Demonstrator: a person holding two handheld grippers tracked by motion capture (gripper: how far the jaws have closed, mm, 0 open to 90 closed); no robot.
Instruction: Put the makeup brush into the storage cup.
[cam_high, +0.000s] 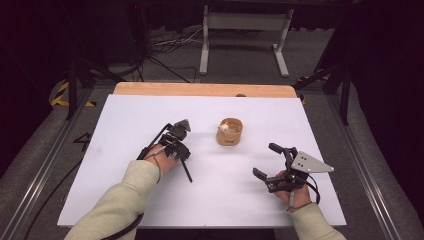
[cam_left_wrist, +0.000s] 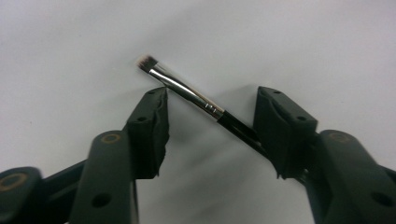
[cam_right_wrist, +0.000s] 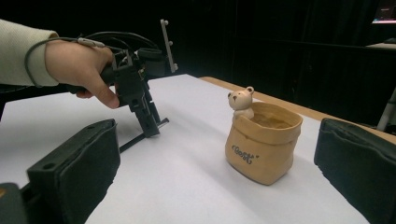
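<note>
With the left gripper (cam_left_wrist: 210, 126) half open astride the makeup brush (cam_left_wrist: 196, 95) lying flat at frame centre, pads not yet pressing, we judge the pick-up under way; next: close squarely on the handle.

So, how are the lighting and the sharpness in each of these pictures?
High view: bright white table, dark surroundings. Left gripper view: thin black-handled makeup brush fairly sharp with a soft shadow, left gripper slightly blurred. Right gripper view: tan bear-topped ceramic pot sharp, right gripper blurred, black background.
</note>
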